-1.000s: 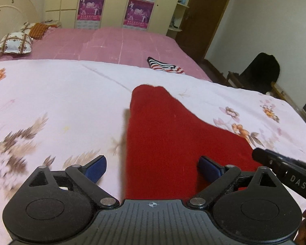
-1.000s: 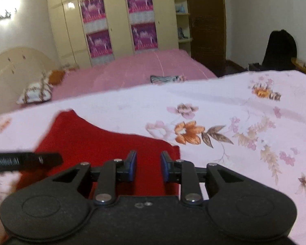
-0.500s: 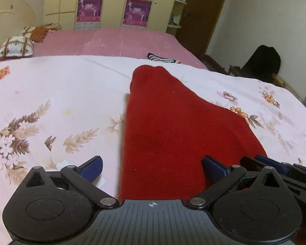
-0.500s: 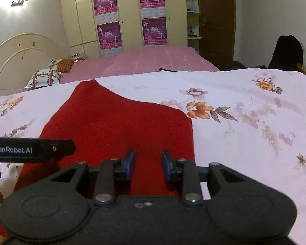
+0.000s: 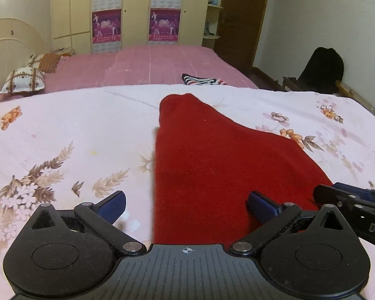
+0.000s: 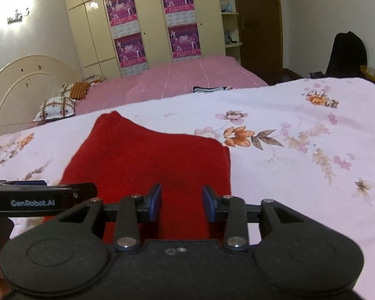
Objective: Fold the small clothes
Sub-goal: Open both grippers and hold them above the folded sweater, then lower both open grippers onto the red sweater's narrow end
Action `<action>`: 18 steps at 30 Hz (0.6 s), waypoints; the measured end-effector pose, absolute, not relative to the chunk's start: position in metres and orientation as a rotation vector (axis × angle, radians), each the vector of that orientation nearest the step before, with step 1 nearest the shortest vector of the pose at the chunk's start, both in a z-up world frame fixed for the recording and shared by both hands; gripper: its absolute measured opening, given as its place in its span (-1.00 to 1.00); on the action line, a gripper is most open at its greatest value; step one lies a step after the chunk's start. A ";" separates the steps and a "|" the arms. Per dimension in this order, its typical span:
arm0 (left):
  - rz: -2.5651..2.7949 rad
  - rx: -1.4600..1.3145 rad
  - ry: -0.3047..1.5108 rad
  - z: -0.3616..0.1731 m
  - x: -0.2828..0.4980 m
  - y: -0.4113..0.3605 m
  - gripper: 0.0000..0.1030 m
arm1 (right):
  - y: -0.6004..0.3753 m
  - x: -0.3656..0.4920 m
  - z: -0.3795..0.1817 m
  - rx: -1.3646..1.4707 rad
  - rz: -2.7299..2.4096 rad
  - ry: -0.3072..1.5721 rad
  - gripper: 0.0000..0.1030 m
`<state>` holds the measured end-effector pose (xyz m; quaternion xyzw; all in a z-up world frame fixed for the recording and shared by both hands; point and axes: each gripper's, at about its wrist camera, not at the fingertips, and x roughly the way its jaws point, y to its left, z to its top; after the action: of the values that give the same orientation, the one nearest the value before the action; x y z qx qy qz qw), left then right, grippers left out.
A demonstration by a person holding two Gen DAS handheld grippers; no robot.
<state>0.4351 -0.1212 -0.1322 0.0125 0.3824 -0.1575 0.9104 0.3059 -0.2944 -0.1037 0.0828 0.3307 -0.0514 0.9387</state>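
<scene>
A red knitted garment lies flat on the floral white bedsheet, narrowing toward its far end. It also shows in the right wrist view. My left gripper is open wide over the garment's near left edge, its blue pads astride the edge. My right gripper is partly open over the garment's near right part, nothing between the pads. Each gripper shows at the edge of the other's view: the right one and the left one.
A striped folded cloth lies on the pink bed beyond the sheet. Pillows sit at the headboard to the far left. A wardrobe with posters stands behind. A dark bag sits at the right wall.
The right gripper's jaws have widened from nearly shut to partly open. Both grippers have shifted slightly over the garment's near edge; the garment lies as before.
</scene>
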 end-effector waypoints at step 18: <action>-0.379 0.034 0.912 -0.158 0.361 -0.099 1.00 | -0.267 0.235 -0.131 0.081 -0.112 0.760 -0.32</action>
<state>0.3611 -0.0993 -0.1584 0.0162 0.4375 -0.1821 0.8805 0.2347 -0.2666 -0.1308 0.0394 0.3705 -0.0548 0.9264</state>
